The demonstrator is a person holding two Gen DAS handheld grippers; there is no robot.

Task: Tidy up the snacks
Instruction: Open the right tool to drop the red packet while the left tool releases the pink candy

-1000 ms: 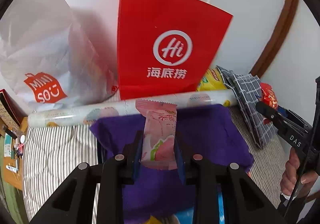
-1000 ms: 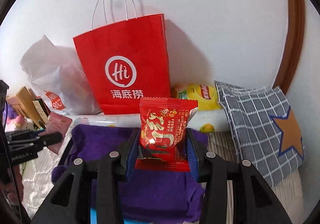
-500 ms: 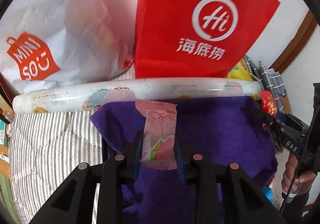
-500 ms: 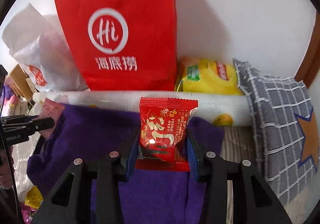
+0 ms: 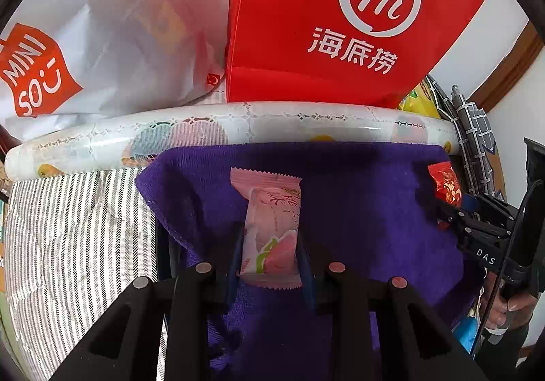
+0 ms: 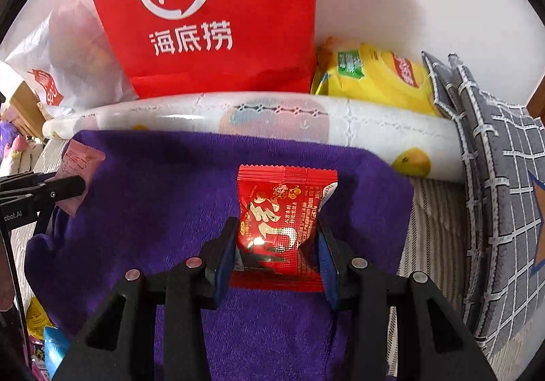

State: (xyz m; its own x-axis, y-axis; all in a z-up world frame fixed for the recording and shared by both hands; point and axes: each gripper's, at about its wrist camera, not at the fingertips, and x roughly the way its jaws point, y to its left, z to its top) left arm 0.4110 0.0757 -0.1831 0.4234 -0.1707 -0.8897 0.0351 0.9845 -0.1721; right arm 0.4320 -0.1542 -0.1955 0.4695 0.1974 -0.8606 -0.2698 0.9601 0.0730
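My left gripper (image 5: 270,244) is shut on a pink snack packet (image 5: 272,227), held upright over the left part of a purple towel (image 5: 357,193). My right gripper (image 6: 277,244) is shut on a red snack packet (image 6: 282,221), over the towel's (image 6: 163,204) right part. In the left wrist view the red packet (image 5: 446,185) and the right gripper show at the right edge. In the right wrist view the pink packet (image 6: 80,166) and the left gripper's fingers (image 6: 58,188) show at the left edge.
Behind the towel lies a long patterned roll (image 5: 238,129), then a red paper bag (image 5: 340,23) and a white plastic bag (image 5: 102,40) against the wall. A yellow packet (image 6: 371,78) and a grey checked cushion (image 6: 494,176) are at the right. Striped bedding (image 5: 75,227) lies left.
Both grippers have sunk toward the purple towel and tilted further down, each still holding its packet. The bags and roll now sit higher and larger in both views.
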